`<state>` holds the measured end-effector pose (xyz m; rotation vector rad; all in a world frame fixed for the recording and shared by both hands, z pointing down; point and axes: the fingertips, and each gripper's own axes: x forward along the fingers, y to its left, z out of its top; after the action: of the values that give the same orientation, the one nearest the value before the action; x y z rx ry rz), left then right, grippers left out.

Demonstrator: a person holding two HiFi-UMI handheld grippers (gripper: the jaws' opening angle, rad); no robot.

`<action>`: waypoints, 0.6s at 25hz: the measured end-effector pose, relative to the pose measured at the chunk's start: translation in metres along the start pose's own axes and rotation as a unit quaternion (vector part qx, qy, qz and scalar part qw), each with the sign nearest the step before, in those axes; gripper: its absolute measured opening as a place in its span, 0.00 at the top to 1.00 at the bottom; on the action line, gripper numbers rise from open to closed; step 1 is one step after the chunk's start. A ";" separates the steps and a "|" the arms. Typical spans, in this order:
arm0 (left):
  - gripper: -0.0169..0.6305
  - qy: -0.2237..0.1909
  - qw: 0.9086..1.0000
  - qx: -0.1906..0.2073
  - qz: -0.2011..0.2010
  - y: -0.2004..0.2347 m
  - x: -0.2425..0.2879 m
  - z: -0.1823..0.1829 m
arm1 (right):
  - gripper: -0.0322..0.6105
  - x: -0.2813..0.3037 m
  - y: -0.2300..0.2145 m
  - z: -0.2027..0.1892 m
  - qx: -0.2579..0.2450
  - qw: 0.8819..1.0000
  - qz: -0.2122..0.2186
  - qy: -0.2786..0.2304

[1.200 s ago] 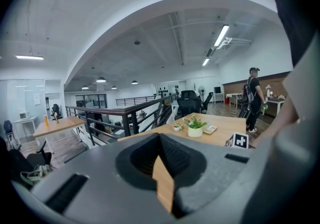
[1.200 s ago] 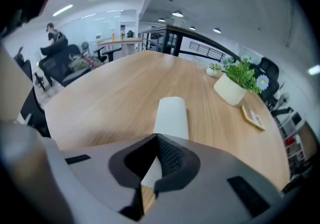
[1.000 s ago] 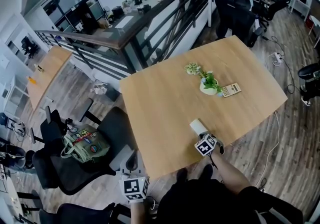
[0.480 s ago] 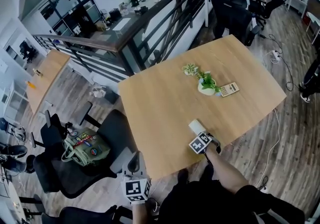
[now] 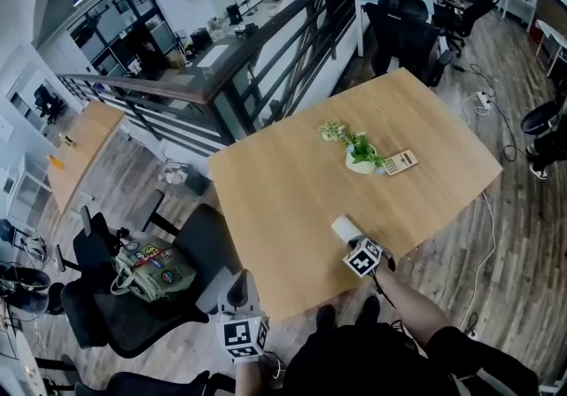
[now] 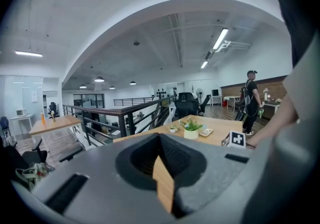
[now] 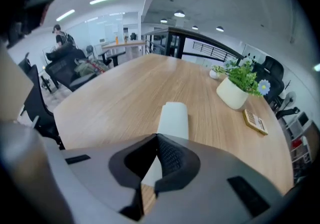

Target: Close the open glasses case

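1. Where the wooden table (image 5: 283,199) nears the person's edge, the white glasses case (image 7: 173,120) lies flat and looks closed.
2. The right gripper (image 7: 156,135) points down at the case's near end, its jaws pressed together with nothing between them; whether the tips touch the case cannot be told.
3. The left gripper (image 6: 159,135), jaws likewise together and empty, is held off the table's near-left side, well apart from the case.
4. Farther across the table stands a potted plant (image 5: 361,155), with a calculator (image 5: 399,161) just beside it.
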<state>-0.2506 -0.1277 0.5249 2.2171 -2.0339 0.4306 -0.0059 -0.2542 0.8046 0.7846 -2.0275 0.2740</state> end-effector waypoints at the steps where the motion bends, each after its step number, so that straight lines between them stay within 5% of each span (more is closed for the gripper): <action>1: 0.97 0.001 1.000 -0.004 0.003 0.001 0.001 0.000 | 0.93 -0.010 -0.001 0.008 0.012 0.999 0.010 -0.029; 6: 0.97 -0.002 1.000 -0.017 -0.004 0.001 0.012 0.006 | 0.93 -0.086 -0.019 0.060 0.074 0.974 -0.004 -0.213; 11: 0.97 -0.020 0.999 -0.022 -0.014 -0.006 0.024 0.020 | 0.93 -0.194 -0.033 0.111 0.098 0.919 -0.041 -0.379; 15: 0.97 -0.040 0.999 -0.014 -0.017 -0.010 0.028 0.032 | 0.93 -0.267 -0.043 0.132 0.089 0.878 -0.086 -0.462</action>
<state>-0.2346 -0.1621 0.5033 2.2854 -2.0234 0.3133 0.0319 -0.2375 0.5068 1.3887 -2.8120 -0.0495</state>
